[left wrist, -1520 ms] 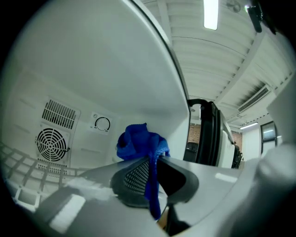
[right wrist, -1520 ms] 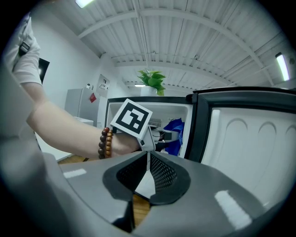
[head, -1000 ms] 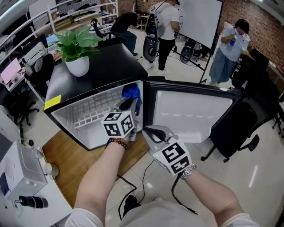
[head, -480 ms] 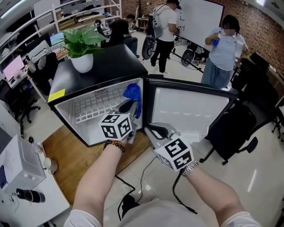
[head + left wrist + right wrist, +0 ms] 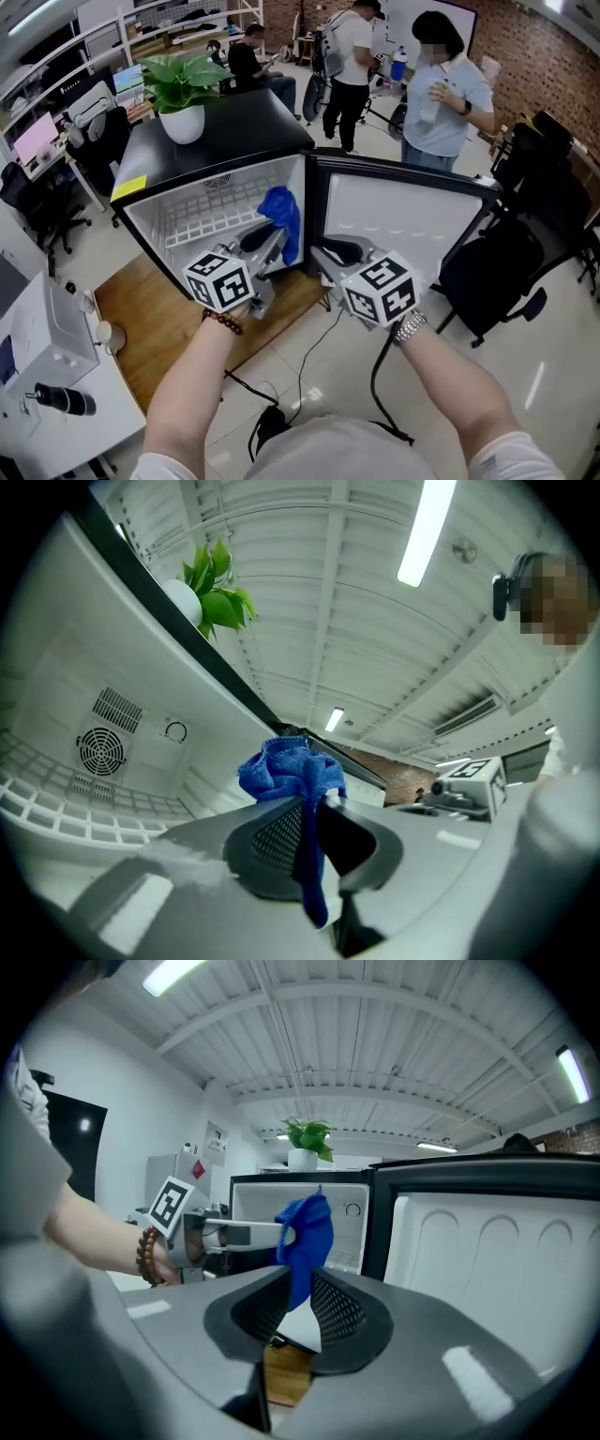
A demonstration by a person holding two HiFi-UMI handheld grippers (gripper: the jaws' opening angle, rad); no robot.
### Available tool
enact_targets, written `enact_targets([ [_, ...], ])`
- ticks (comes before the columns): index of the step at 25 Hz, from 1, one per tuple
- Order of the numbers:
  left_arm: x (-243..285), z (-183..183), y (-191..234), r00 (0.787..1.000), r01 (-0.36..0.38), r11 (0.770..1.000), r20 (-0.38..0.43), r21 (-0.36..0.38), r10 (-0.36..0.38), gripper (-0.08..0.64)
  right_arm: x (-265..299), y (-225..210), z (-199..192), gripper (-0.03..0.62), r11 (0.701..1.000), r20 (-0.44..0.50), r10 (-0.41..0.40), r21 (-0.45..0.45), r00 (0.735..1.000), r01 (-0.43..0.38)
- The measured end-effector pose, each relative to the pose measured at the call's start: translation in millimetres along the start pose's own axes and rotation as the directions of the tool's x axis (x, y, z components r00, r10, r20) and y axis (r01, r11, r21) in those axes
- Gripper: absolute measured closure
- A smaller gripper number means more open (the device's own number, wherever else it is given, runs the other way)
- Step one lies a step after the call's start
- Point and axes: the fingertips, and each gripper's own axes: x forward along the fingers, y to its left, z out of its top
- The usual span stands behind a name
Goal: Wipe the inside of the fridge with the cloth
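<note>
My right tongs [image 5: 298, 1302] have just been opening. A second ago the jaws were nearly together low at the hinge edge of the fridge door [image 5: 403, 225]; now they stand apart with nothing between them. The blue I see through the gap is only the blue cloth [image 5: 282, 217] hanging farther off at 11 o'clock. My left tongs [image 5: 309, 803] are clamped on that cloth, a bunch of it standing above the tips and a tail trailing down between the pads. Over the last second the handle end of that hand has swung out toward 8 o'clock, while the cloth has stayed at the right side of the fridge [image 5: 225, 141] mouth, close by the hinge edge and at 3 o'clock from the wire shelf [image 5: 202, 211]. Whether the cloth is touching the inner wall I cannot tell. I judge the door now stands open without help, leaving the right hand spare, and the wiping itself has barely begun: the left hand must carry the cloth deeper in, toward 10 o'clock
</note>
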Motion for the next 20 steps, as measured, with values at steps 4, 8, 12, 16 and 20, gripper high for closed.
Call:
enact_targets([
  [4,-27,3,-25,0.991,0.133,0.989,0.019,-0.063,-0.132,0.523,5,10,8,0.468,0.993,0.031,0.107,0.048,0.994,-0.109],
  [8,-53,6,-40,0.977,0.212,0.972,0.022,-0.105,-0.211,0.522,10,34,15,0.442,0.957,0.07,0.267,0.099,0.961,-0.273],
  [12,-79,3,-45,0.966,0.258,0.955,0.022,-0.143,-0.258,0.522,18,64,15,0.44,0.907,0.066,0.405,0.099,0.912,-0.41],
  [16,-101,0,-45,0.956,0.291,0.938,0.031,-0.189,-0.29,0.522,27,91,12,0.44,0.848,0.059,0.514,0.117,0.856,-0.517],
  [20,-120,-9,-37,0.959,0.281,0.934,0.025,-0.222,-0.283,0.52,38,117,5,0.44,0.789,0.043,0.599,0.133,0.799,-0.599],
])
